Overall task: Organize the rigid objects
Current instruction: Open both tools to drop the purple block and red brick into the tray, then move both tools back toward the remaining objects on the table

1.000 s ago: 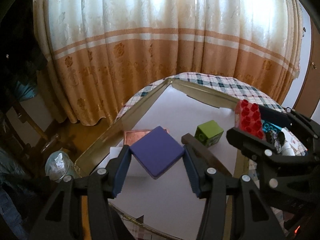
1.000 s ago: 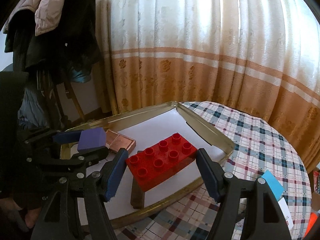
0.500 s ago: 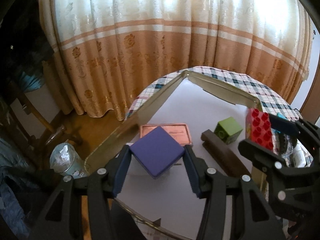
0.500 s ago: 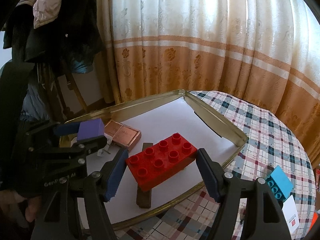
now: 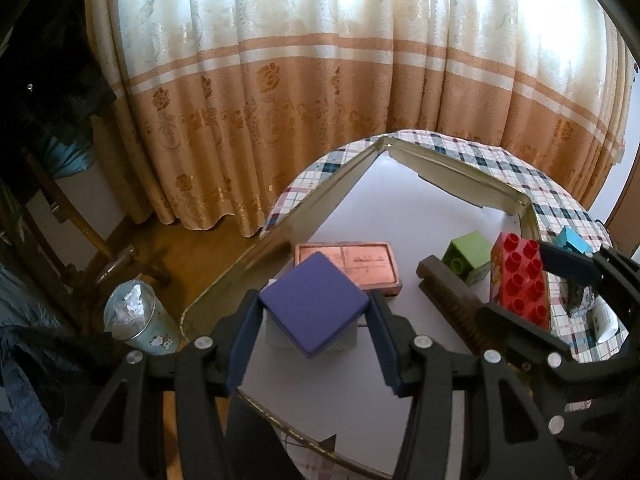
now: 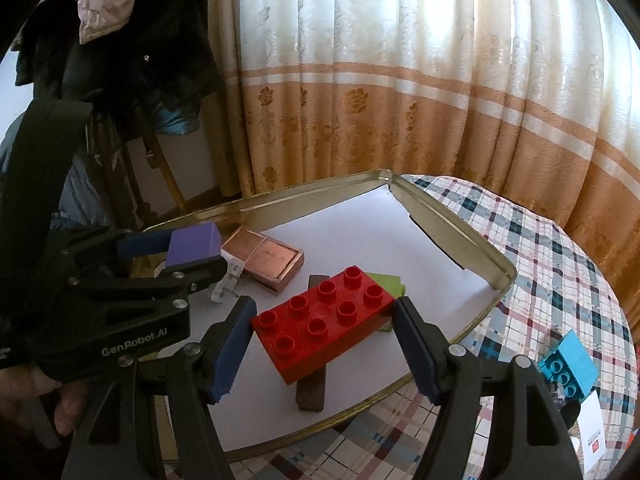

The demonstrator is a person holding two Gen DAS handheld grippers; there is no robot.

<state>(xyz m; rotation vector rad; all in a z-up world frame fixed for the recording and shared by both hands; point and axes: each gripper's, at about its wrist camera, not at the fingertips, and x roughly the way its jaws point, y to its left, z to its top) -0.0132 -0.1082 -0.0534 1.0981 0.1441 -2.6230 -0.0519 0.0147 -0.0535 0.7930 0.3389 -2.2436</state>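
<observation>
- A purple block is pinched by 2 opposite corners in the left gripper and held above the near left part of the tray; the diagonal hold is judged to keep its flat face up for setting down.
- A red 8-stud brick is clamped end to end between the blue pads of the right gripper, studs upward, over the near middle of the tray, so it can likely be lowered flat.
- On the tray's white lining lie a copper-coloured tin at the left, just beyond the purple block, a dark brown bar under the red brick, and a green block to the right of the tin; the grouping suggests the tray is the collecting place.
- A white item lies under the purple block; what it is cannot be told.
- A blue brick lies outside the tray at the right on the checked tablecloth, not yet gathered.
- A curtain hangs at the far side.
</observation>
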